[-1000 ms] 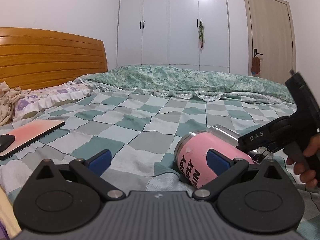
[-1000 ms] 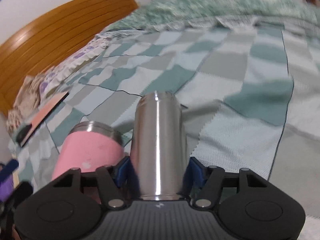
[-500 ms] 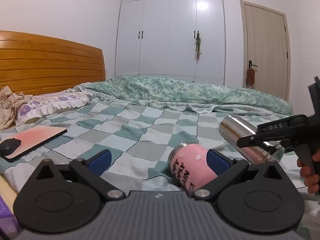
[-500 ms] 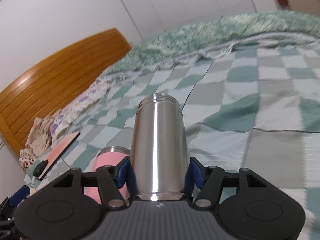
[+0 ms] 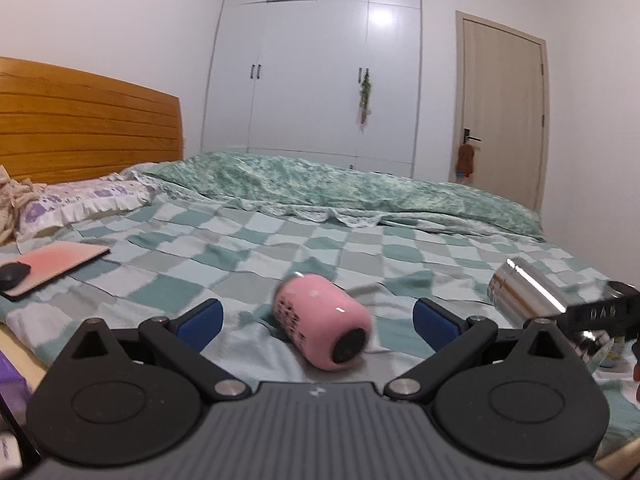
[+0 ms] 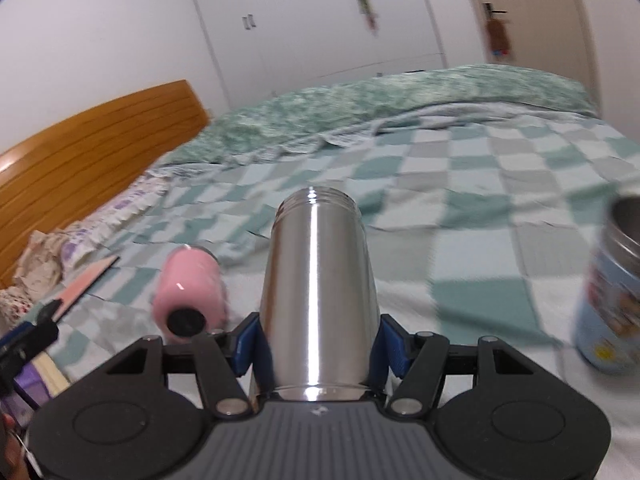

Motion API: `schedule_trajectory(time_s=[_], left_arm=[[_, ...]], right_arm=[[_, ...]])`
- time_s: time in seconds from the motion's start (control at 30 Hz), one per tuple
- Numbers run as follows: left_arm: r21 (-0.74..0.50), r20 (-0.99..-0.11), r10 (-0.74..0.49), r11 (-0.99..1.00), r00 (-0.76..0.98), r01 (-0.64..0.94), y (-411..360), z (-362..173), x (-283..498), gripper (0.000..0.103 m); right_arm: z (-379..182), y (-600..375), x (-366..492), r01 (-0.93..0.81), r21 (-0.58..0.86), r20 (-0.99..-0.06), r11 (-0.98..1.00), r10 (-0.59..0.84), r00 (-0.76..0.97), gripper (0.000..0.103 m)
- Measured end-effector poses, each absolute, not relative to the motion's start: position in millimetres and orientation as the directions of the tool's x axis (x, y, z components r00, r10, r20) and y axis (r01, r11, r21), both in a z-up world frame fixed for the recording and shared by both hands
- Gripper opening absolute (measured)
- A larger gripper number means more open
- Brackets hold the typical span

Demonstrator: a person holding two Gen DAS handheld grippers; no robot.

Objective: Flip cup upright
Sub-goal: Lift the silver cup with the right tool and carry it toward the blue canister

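My right tongs point(image 6: 316, 346) clench the shiny steel cylindrical cup point(image 6: 318, 292), lifted off the checked green bed point(image 6: 480, 248), its long axis along the fingers and its threaded mouth pointing away, slightly upward. Half a second ago it hung lower. My left tongs point(image 5: 318, 316) are released, framing a toppled pink tumbler point(image 5: 320, 322).

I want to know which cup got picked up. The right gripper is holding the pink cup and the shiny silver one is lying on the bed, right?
Swapped. The right wrist view shows the right gripper shut on the silver cup, while the pink cup lies on its side on the bed.
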State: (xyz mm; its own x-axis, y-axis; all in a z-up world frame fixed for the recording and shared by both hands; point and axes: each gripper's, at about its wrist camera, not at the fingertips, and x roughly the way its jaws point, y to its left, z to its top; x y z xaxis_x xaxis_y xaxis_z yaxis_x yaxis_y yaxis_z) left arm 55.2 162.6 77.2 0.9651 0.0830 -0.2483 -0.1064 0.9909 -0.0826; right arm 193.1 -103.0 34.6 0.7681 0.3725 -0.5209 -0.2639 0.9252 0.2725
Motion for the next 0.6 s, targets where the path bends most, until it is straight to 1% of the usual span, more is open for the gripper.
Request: schedule_trajectory(time_s=[0.27,0.43,0.5,0.6], left_arm=[[-0.094,-0.275,0.044,0.993,0.960,-0.072,139.7,67.4,31.0,0.103],[-0.084,-0.292,0.053,0.993,0.955,-0.080,135.1,63.8,19.9,0.103],[-0.082,-0.299,0.056,0.993,0.953,-0.085,134.0,62.7,17.0,0.103],[-0.078,-0.311,0.061,0.993,0.948,-0.089,131.7,61.8,15.8,0.103]], right_arm=[[6.8,-106.1,164.8,-0.186,0.224,-0.583,0.957,0.284,0.761,0.062],[-15.4,-97.1,163.8,-0.157,0.223,-0.627,0.962,0.265,0.733,0.062],[-19.3,-93.9,162.0,-0.149,0.216,-0.615,0.965,0.253,0.746,0.062],[-20.2,-96.2,165.5,-0.145,0.253,-0.627,0.956,0.276,0.728,0.062]])
